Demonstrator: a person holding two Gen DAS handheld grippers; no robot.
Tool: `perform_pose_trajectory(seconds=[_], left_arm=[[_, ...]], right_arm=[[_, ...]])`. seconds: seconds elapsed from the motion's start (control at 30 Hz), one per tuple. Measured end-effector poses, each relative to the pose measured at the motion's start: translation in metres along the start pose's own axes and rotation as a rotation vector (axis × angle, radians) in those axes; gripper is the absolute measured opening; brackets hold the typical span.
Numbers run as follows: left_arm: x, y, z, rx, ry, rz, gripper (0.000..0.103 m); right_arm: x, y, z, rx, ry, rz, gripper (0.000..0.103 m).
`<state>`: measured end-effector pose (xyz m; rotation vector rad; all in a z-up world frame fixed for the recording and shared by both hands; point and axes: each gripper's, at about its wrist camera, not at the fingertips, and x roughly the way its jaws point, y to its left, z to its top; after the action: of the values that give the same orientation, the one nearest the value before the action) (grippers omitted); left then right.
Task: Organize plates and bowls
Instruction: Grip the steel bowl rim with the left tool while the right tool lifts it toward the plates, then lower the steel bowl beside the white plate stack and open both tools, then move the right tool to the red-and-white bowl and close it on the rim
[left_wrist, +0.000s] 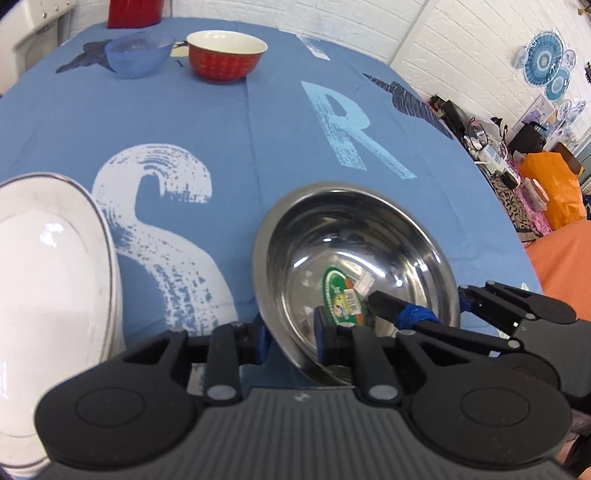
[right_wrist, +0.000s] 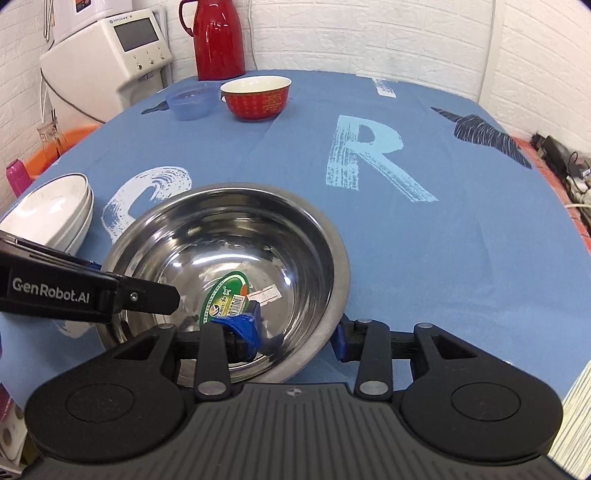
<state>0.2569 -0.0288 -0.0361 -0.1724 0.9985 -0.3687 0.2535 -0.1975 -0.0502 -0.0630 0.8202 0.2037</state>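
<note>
Two grippers meet at the steel bowl (right_wrist: 236, 266) near the front of the blue tablecloth (right_wrist: 424, 258). The left gripper (left_wrist: 290, 334) has its fingers apart, straddling the bowl's near rim, one inside, one outside. The right gripper (right_wrist: 299, 332) does the same from its side, fingers spread across the rim. White plates (right_wrist: 55, 218) are stacked just left of the bowl; a red bowl (right_wrist: 256, 98) and blue bowl (right_wrist: 190, 101) sit far back.
</note>
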Motion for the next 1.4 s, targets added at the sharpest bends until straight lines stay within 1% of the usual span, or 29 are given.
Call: perform_pose_trajectory(seconds=[0.03, 0.07, 0.13, 0.27, 0.33, 0.43, 0.53, 0.7, 0.83, 0.97, 1.07, 1.17, 1.3, 1.4], left_arm=[[-0.003, 0.001, 0.001, 0.003, -0.013, 0.011, 0.046], [-0.008, 0.003, 0.003, -0.002, -0.032, 0.021, 0.053], [-0.019, 0.008, 0.008, -0.014, -0.055, 0.004, 0.053], [-0.045, 0.019, 0.021, -0.029, -0.121, 0.007, 0.055], [-0.053, 0.024, 0.027, -0.037, -0.145, 0.021, 0.056], [-0.059, 0.030, 0.034, -0.040, -0.168, 0.053, 0.058], [-0.061, 0.032, 0.036, -0.045, -0.175, 0.060, 0.059], [-0.060, 0.033, 0.039, -0.041, -0.171, 0.047, 0.060], [-0.058, 0.038, 0.048, -0.036, -0.169, 0.053, 0.062], [-0.053, 0.044, 0.064, -0.035, -0.152, 0.074, 0.064], [-0.049, 0.054, 0.083, -0.046, -0.141, 0.065, 0.065], [-0.046, 0.069, 0.108, -0.073, -0.143, 0.064, 0.067], [-0.038, 0.096, 0.138, -0.149, -0.123, 0.074, 0.067], [-0.031, 0.112, 0.149, -0.173, -0.115, 0.085, 0.067]], right_arm=[[-0.001, -0.003, 0.002, 0.016, 0.010, 0.002, 0.023], [-0.004, -0.006, 0.004, 0.036, 0.016, 0.006, 0.024], [-0.013, -0.015, 0.009, 0.078, -0.001, 0.017, 0.024], [-0.029, -0.031, 0.022, 0.129, -0.051, -0.010, 0.025], [-0.034, -0.035, 0.026, 0.148, -0.066, -0.011, 0.026], [-0.034, -0.038, 0.029, 0.198, -0.065, 0.027, 0.027], [-0.030, -0.037, 0.032, 0.252, -0.036, 0.053, 0.027], [-0.028, -0.030, 0.041, 0.275, -0.012, 0.065, 0.028], [-0.028, -0.028, 0.052, 0.264, -0.018, 0.072, 0.029], [-0.017, -0.035, 0.067, 0.289, -0.003, 0.075, 0.029], [-0.005, -0.043, 0.083, 0.320, 0.009, 0.091, 0.029], [0.011, -0.046, 0.107, 0.315, 0.010, 0.082, 0.030], [0.043, -0.038, 0.148, 0.273, 0.014, 0.077, 0.030], [0.076, -0.026, 0.186, 0.230, 0.016, 0.067, 0.030]])
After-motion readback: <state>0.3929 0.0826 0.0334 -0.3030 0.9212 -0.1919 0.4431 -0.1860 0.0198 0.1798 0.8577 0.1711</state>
